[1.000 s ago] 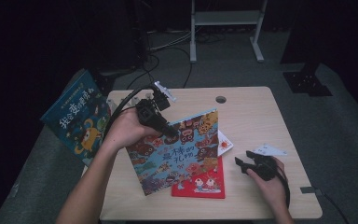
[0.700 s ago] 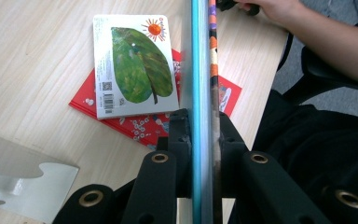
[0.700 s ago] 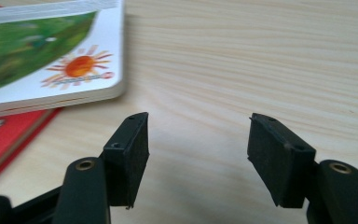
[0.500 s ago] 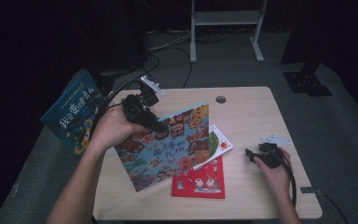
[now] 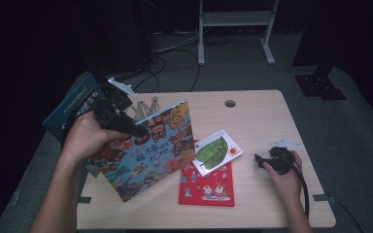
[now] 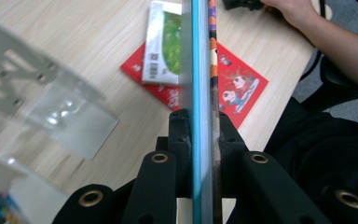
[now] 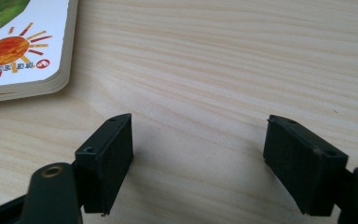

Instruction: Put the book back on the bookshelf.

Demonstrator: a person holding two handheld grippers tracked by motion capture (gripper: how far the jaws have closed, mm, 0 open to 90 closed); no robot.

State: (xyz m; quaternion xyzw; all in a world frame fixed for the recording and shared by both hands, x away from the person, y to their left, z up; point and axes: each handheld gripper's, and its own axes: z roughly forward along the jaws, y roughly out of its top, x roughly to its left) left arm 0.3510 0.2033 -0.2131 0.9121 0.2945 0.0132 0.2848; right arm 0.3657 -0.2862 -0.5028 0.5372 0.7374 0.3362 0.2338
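Lifting off the stack, the colourful picture book (image 5: 148, 148) has swung leftward since a second ago, edge clamped tight in the left gripper (image 5: 128, 127), toward the metal book stand (image 5: 143, 108) at the table's (image 5: 257, 116) back-left. Uncovered now, the leaf-cover board book (image 5: 217, 152) lies across the red book (image 5: 208, 187). Further right, the right gripper (image 5: 260, 160) has just been opening, jaws apart and empty over bare wood, probably ready for that next book.

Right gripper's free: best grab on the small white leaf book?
Take the white leaf book by its right corner edge, coming in low from the right gripper side. That corner overhangs bare table; its left end lies on the red book.
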